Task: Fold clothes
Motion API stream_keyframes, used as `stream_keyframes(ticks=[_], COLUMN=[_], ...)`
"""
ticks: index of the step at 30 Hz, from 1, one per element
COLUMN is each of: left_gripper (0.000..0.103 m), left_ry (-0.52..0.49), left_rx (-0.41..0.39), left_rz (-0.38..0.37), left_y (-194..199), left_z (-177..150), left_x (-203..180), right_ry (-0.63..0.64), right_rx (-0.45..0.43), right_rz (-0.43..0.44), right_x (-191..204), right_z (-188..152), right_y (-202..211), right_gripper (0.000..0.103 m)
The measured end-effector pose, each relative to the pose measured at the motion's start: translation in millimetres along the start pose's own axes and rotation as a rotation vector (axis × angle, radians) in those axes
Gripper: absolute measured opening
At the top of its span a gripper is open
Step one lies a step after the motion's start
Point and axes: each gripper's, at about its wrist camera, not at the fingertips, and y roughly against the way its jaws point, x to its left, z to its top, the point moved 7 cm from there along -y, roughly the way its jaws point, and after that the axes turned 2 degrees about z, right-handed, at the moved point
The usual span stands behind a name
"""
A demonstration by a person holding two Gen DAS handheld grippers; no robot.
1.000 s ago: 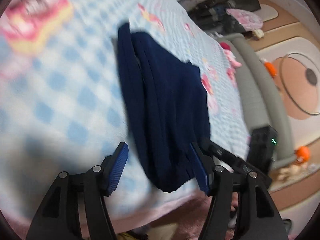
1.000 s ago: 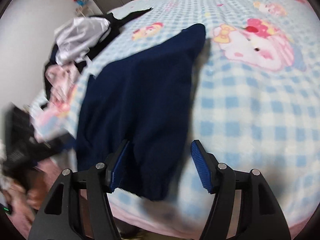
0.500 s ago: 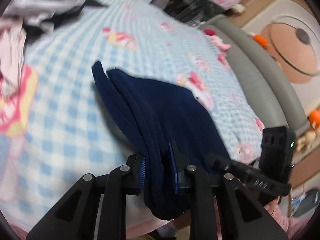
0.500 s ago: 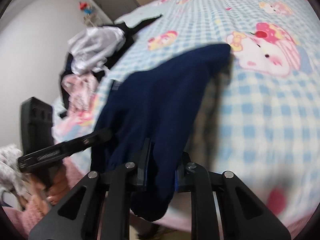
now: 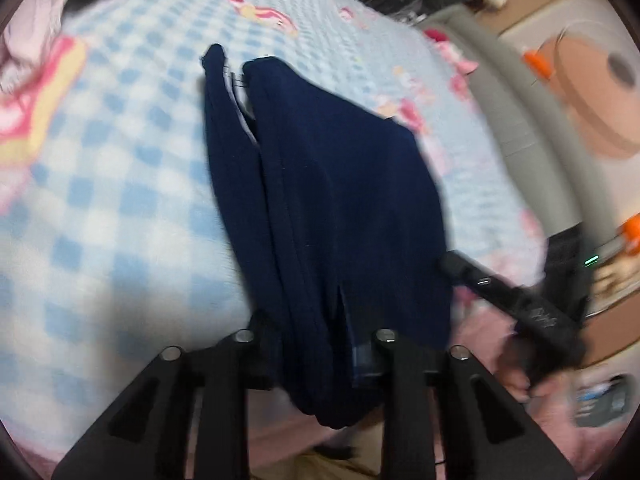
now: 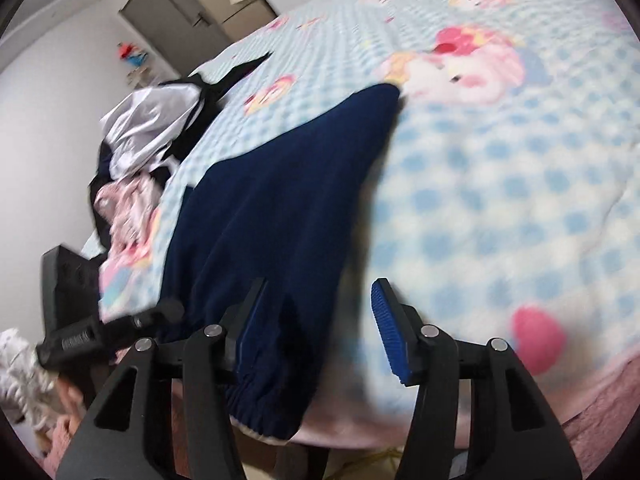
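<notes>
Left wrist view: the left gripper [image 5: 316, 340] is closed on the near hem of the navy trousers [image 5: 336, 200], with the cloth bunched between the fingers [image 5: 362, 356] and draped over them. The trousers are laid on the checked bed cover [image 5: 120, 208], folded lengthwise, and their long axis is run away from the fingers, the far end being pointed up and slightly left. The right gripper [image 5: 460, 268] is seen beside the hem on the right.

Right wrist view: the right gripper [image 6: 316, 328] is being opened; the elastic cuff is draped against the left finger [image 6: 250, 320] only, and the right finger [image 6: 390, 332] is clear of it, so nothing is pinched. Here the long axis is slanted up and right. For a clean fold, both corners are best gripped evenly and lifted together toward the far end.
</notes>
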Motion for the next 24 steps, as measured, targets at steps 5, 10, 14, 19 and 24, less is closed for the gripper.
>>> stream_keyframes(ticks=[5, 10, 14, 19, 24], left_gripper=[0.026, 0.032, 0.044, 0.053, 0.053], left_ry=[0.009, -0.036, -0.115, -0.199, -0.162], left_rx=[0.01, -0.079, -0.197, -0.228, -0.175], left_rz=[0.057, 0.077, 0.144, 0.198, 0.253], left_y=[13, 43, 69, 71, 38], left_z=[-7, 6, 33, 59, 80], left_x=[10, 6, -5, -24, -24], right_ry=[0.116, 0.093, 0.191, 0.267, 0.212], right_rx=[0.042, -0.024, -0.067, -0.047, -0.025], right_rz=[-0.098, -0.074, -0.12, -0.143, -0.196], right_x=[2, -2, 16, 19, 3], right_z=[-13, 2, 30, 53, 55], right_y=[-8, 14, 14, 5, -5], right_gripper=[0.051, 0.052, 0.052, 0.052, 0.052])
